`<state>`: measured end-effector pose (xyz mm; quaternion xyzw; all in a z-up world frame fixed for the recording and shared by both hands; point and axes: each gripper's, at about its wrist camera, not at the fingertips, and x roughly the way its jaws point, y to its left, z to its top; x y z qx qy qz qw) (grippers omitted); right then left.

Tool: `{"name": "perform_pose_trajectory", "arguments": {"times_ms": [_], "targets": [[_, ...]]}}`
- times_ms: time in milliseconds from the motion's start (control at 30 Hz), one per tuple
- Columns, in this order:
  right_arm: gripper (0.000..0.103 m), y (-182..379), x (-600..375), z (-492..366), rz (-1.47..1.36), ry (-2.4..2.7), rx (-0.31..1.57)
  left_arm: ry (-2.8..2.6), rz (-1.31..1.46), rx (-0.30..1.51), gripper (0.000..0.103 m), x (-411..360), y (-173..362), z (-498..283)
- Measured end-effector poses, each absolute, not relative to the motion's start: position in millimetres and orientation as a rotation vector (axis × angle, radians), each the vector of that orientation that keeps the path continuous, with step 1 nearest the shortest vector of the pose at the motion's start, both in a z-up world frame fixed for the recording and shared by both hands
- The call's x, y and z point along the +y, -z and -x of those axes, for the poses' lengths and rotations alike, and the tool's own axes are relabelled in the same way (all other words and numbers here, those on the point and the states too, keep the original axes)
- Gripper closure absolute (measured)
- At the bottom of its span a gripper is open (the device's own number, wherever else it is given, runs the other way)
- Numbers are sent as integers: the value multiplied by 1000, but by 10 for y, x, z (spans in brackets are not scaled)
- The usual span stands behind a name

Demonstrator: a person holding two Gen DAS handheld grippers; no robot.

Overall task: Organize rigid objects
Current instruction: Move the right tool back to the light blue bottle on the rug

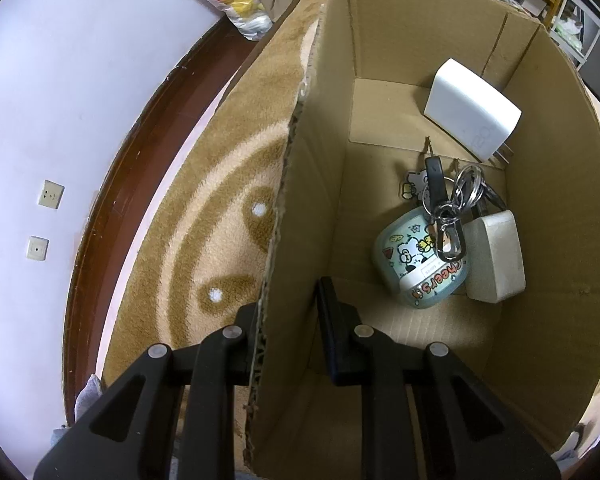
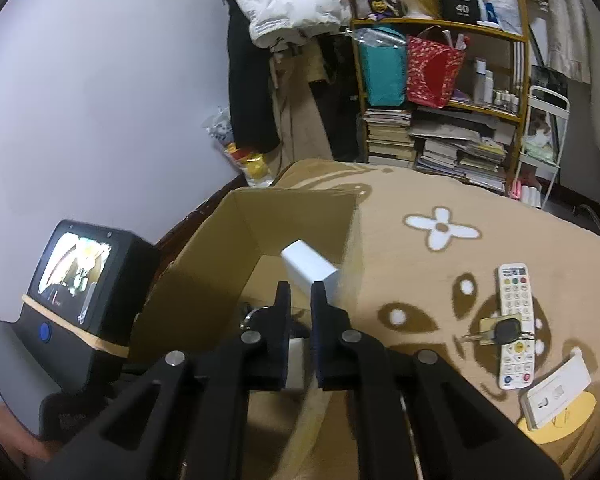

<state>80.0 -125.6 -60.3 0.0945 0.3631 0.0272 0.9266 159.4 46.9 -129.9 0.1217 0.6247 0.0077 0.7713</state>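
A: Inside the box (image 1: 440, 92) lie 4 things: white charger (image 1: 473, 109), keys (image 1: 452, 196), cartoon case (image 1: 416, 264), grey block (image 1: 494, 256).

B: Left? Beside the box: remote (image 2: 514, 324), car key (image 2: 507, 331), white card (image 2: 556, 394). Left gripper (image 1: 288, 320) straddles the box wall, gapped; right gripper (image 2: 300, 304) narrow, empty.

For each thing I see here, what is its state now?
Cardboard box: open, wall between left tongs.
White charger: in box, leaning on wall.
Key bunch: in box.
Right tongs: nearly closed, empty.
Remote: outside on blanket, key on it.
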Motion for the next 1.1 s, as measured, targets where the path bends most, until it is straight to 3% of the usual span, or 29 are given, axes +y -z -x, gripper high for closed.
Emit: {"name": "perform_pose_trajectory", "arguments": {"times_ms": [67, 433, 533, 1100], "targets": [[84, 599, -1337, -792, -200, -34, 745, -15, -265, 1354, 83, 471, 1300, -1597], [11, 651, -1915, -743, -227, 128, 744, -15, -267, 1356, 83, 485, 1310, -1596], [0, 701, -2033, -726, -241, 160, 746, -16, -269, 1355, 83, 493, 1308, -1590], [0, 1212, -2432, -482, -256, 216, 850, -16, -267, 1350, 83, 502, 1308, -1567]]}}
